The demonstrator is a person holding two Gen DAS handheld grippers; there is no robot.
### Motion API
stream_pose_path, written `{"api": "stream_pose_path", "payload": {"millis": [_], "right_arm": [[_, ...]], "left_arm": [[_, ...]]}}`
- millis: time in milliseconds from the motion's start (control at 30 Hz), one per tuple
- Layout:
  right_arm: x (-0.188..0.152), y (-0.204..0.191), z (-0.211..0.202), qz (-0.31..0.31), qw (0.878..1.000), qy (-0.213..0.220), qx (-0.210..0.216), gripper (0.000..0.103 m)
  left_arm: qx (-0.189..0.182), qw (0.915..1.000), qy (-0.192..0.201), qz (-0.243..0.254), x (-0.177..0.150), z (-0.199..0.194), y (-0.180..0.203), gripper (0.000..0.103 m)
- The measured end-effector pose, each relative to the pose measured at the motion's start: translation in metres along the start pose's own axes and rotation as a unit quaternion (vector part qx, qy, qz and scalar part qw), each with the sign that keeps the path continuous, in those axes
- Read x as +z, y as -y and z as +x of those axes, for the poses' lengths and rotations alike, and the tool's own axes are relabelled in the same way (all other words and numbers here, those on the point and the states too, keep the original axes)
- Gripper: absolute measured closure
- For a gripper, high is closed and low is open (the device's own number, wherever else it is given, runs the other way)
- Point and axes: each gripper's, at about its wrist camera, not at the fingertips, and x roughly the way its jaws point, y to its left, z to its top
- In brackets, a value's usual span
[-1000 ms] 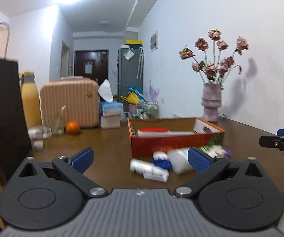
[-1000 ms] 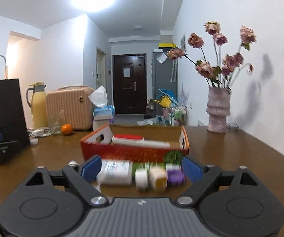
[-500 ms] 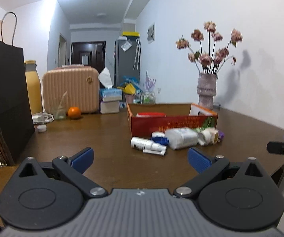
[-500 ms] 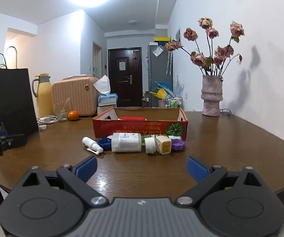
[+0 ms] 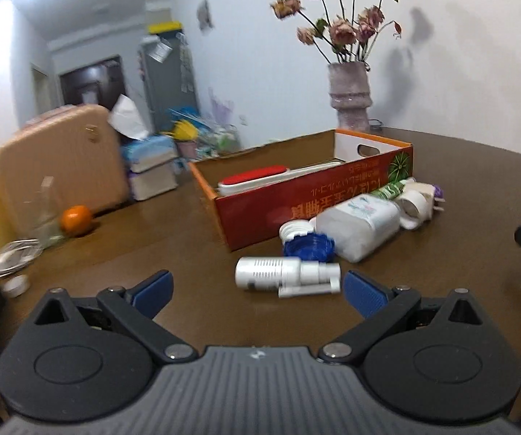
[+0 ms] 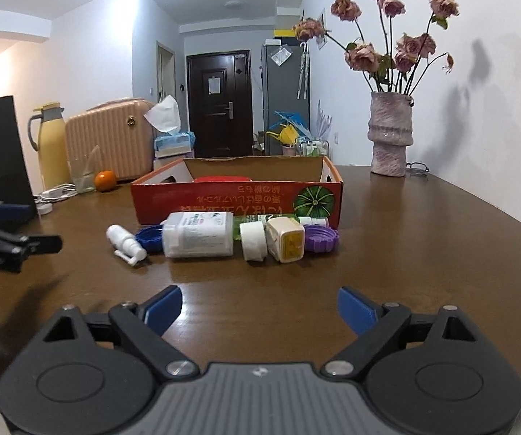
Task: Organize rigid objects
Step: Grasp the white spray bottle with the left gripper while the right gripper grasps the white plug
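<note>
standing on a round brown wooden table [image 6: 423, 239], an open cardboard box [image 6: 235, 199] with red printed sides and a green pumpkin picture holds a flat red and white thing [image 5: 257, 177], lying along its bottom; what it is i cannot tell. the box has a cut handle hole in its short wall.

in front of the box, on the side nearer to the table edge, a row of small hard things lies on the wood, all outside the box. from left to right in the right wrist view: a white plastic spray bottle [image 6: 126, 243] on its side, a ribbed blue cap [image 6: 150, 237], a big white plastic bottle [image 6: 199, 233] with a paper label, also on its side, a white roll [image 6: 253, 241], a cream square jar [image 6: 285, 239] with a yellow end, and a ribbed purple cap [image 6: 321, 237]. a green tube [image 5: 391, 189] lies between the row and the box wall.

the left gripper [image 5: 257, 286] hangs low over the table with its blue pads wide apart; the spray bottle lies just beyond them, not touched. the right gripper [image 6: 258, 306] is also wide open and empty, over bare wood near the table edge; its jaws have just been closing a little.

far behind the box, a rough stone-like vase [image 6: 390, 134] holds dried roses.
</note>
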Motion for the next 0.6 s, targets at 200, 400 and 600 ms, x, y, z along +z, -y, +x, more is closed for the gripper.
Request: {"api": "stream_pose_path", "payload": {"millis": [200,400,600], "right_arm": [[0.02,0.01,0.048,-0.012,1.0,-0.011,-0.005,0.012],[0.044,0.02,0.088,-0.017,1.0,-0.006,0.008,0.015],[0.06,0.035,0.12,0.002,1.0,-0.006,0.021,0.032]], "left_arm": [[-0.107,0.9928,-0.044,-0.029,0.023,0.074,-0.026,0.009],[-0.15,0.9853,-0.071,-0.041,0.022,0.103,-0.03,0.023],[-0.159,0.981,-0.092,-0.061,0.007,0.099,-0.039,0.041]]}}
